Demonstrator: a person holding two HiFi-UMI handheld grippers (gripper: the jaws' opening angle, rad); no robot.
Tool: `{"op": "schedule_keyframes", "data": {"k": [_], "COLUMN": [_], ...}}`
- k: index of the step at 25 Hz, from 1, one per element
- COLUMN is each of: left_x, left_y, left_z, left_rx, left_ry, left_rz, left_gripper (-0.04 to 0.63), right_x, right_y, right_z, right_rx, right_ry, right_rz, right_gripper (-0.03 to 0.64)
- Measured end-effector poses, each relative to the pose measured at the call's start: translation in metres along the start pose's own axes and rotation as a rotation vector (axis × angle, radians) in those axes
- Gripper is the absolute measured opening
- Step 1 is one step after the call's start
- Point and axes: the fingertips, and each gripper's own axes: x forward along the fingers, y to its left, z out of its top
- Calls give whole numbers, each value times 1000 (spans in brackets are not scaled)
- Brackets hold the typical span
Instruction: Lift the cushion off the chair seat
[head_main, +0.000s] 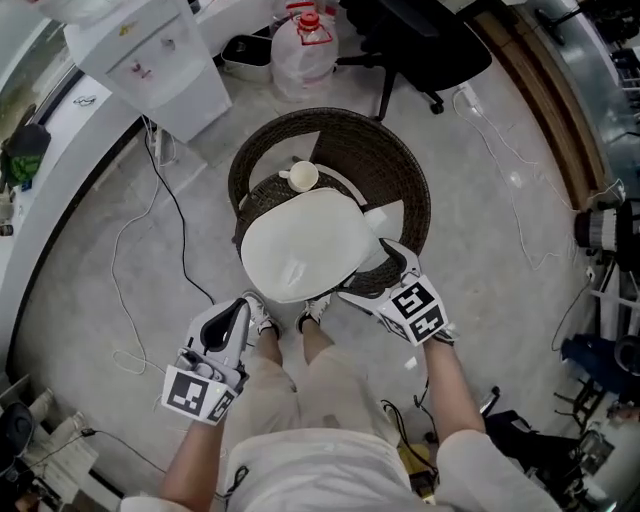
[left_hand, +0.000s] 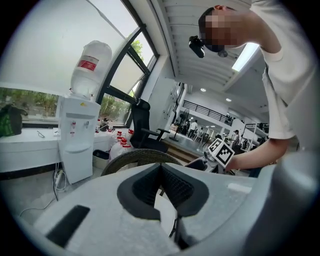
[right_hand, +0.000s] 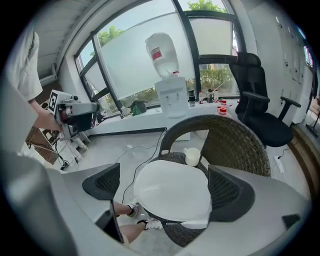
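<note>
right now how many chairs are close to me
2: a wicker chair straight ahead, with the cushion and a cup on its seat, and a black office chair beyond it. Others may be out of view.

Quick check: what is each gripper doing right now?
Left gripper: jaws shut, holding nothing.
Right gripper: jaws open, spread wide at the white cushion, not gripping it.
</note>
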Motion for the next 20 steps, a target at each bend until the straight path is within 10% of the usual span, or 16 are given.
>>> {"op": "schedule_keyframes", "data": {"k": [20], "left_x": [43], "left_y": [30], "left_z": [-111], "left_rx": [-107], "left_ry": [106], "left_rz": [33], "left_gripper": [15], "right_x": [198], "right_y": [-96], "right_z": [-81], "right_rx": [-101], "right_ry": [137], "right_rz": [-19], "right_gripper": [537]}}
